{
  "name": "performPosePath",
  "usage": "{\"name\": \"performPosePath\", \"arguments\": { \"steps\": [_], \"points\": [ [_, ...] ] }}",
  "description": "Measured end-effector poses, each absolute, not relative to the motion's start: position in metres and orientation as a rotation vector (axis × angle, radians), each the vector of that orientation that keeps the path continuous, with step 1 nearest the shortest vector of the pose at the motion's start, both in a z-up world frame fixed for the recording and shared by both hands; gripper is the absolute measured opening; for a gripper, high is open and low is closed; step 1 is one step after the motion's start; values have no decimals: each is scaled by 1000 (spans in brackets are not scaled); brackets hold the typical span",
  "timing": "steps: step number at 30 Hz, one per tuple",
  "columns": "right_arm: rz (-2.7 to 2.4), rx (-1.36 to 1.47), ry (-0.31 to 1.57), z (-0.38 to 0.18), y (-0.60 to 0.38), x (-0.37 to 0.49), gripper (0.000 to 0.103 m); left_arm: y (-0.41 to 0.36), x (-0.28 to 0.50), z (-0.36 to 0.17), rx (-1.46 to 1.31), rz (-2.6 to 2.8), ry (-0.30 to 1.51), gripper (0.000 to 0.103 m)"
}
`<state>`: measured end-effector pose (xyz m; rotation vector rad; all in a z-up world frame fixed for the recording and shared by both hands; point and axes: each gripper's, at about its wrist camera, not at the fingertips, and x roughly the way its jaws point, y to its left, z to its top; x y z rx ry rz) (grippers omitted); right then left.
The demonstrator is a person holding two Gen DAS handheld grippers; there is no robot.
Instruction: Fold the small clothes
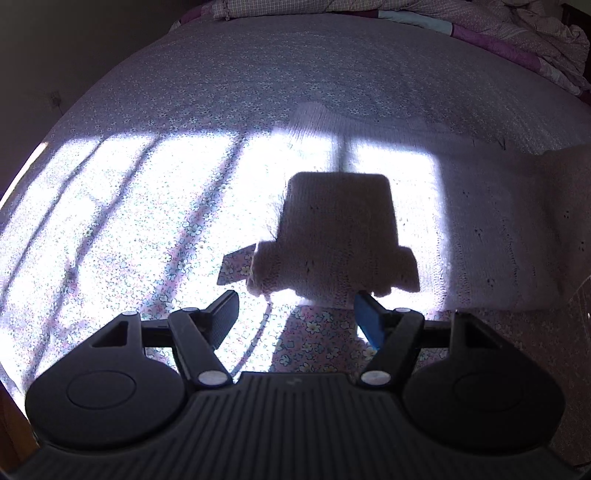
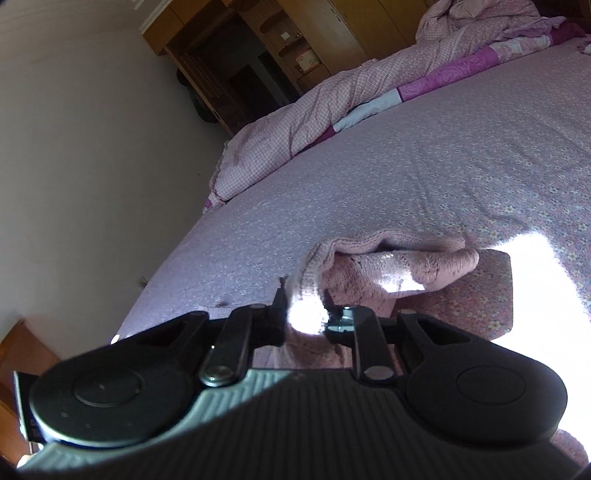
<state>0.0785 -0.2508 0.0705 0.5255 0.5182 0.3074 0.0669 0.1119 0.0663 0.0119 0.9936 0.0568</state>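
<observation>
From the left wrist view, the left gripper [image 1: 295, 317] hovers over the floral bedsheet [image 1: 184, 92] with its jaws spread wide and nothing between them; a dark, backlit shape that seems to be part of the pink knitted garment [image 1: 338, 232] sits just ahead of the fingertips, with more pink knit lying off to the right in the sun patch. From the right wrist view, the right gripper [image 2: 304, 310] has its jaws drawn close on a bunched edge of the pink knitted garment [image 2: 399, 266], the fabric rising ahead of it above the sheet. A checked quilt [image 2: 295, 122] lies crumpled far ahead, near a wooden wardrobe [image 2: 332, 33].
</observation>
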Motion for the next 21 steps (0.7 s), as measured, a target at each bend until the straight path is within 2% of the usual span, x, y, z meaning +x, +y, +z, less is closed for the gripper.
{"name": "performPosePath", "arguments": {
  "steps": [12,21],
  "points": [
    [514,445,504,110,-173,106,19,169,60,74,-60,142,961,75],
    [675,351,646,91,-81,136,19,201,55,67,-94,173,959,75]
  ]
}}
